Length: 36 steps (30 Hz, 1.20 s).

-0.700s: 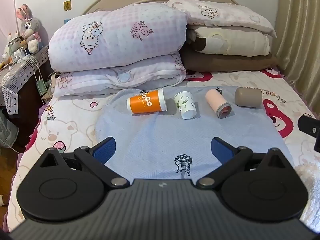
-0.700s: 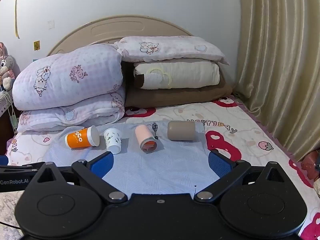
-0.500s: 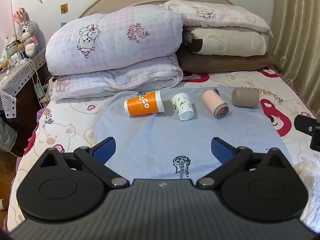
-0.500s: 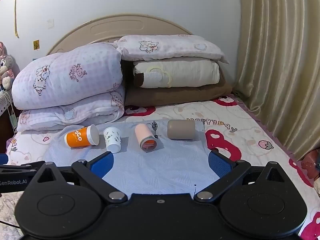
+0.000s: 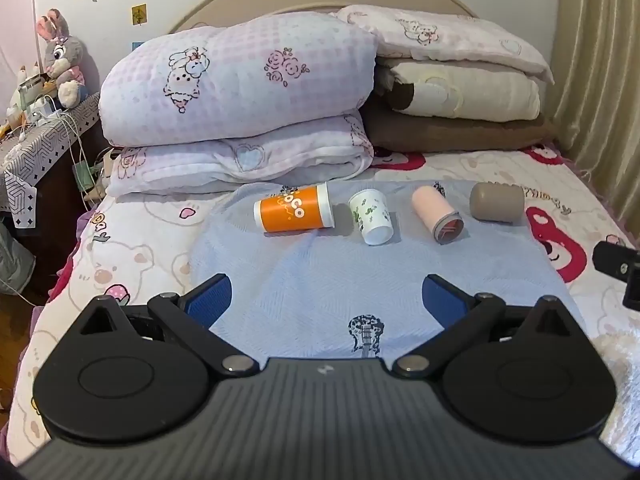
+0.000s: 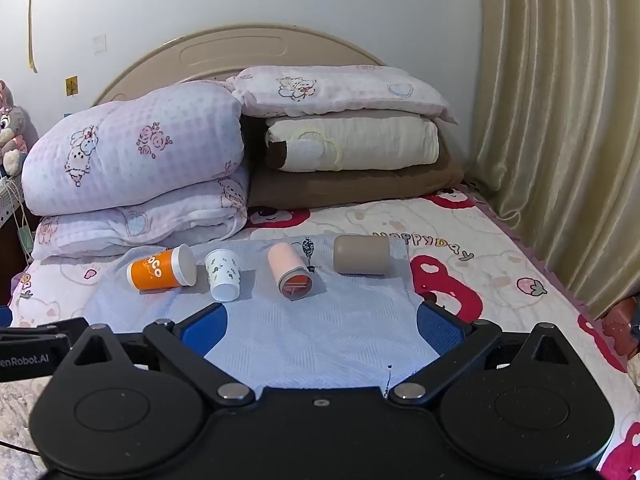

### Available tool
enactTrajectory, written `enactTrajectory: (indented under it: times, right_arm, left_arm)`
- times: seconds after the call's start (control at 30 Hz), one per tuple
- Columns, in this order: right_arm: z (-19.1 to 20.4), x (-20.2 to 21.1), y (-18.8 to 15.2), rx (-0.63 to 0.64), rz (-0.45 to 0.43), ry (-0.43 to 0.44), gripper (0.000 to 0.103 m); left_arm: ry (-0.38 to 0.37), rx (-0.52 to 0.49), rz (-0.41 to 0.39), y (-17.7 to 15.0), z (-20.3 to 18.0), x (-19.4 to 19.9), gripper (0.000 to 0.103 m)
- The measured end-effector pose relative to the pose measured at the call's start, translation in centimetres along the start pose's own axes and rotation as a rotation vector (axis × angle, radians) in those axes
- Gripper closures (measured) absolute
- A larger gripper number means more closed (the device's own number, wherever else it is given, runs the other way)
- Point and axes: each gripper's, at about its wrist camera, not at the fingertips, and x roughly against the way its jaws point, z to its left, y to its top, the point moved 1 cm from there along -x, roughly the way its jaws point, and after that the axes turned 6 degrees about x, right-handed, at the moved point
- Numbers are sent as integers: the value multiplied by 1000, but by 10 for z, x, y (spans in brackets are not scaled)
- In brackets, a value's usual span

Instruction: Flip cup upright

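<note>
Several cups lie on their sides in a row on a light blue cloth (image 5: 360,276) on the bed: an orange cup (image 5: 294,209) (image 6: 160,270), a white leaf-print cup (image 5: 370,218) (image 6: 223,274), a pink cup (image 5: 437,214) (image 6: 290,270) and a taupe cup (image 5: 497,202) (image 6: 361,255). My left gripper (image 5: 326,300) is open and empty, well short of the cups. My right gripper (image 6: 322,326) is open and empty, also short of them. Part of the right gripper shows at the left wrist view's right edge (image 5: 618,266).
Folded quilts (image 5: 240,92) and stacked pillows (image 5: 460,92) sit behind the cups against the headboard. A curtain (image 6: 560,120) hangs on the right. A side table with a plush rabbit (image 5: 60,56) and cables stands on the left.
The left wrist view has shifted slightly, so the cups sit a little lower and to the left. The right view is almost unchanged. Both grippers stay open.
</note>
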Motion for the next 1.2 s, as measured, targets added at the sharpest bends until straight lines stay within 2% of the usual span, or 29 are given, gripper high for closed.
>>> enactTrajectory:
  times: [1.2]
  right_arm:
    - [-1,-7,3,7,25,0,0]
  left_arm:
    - [-19,13,-3,-5,1,-1,0]
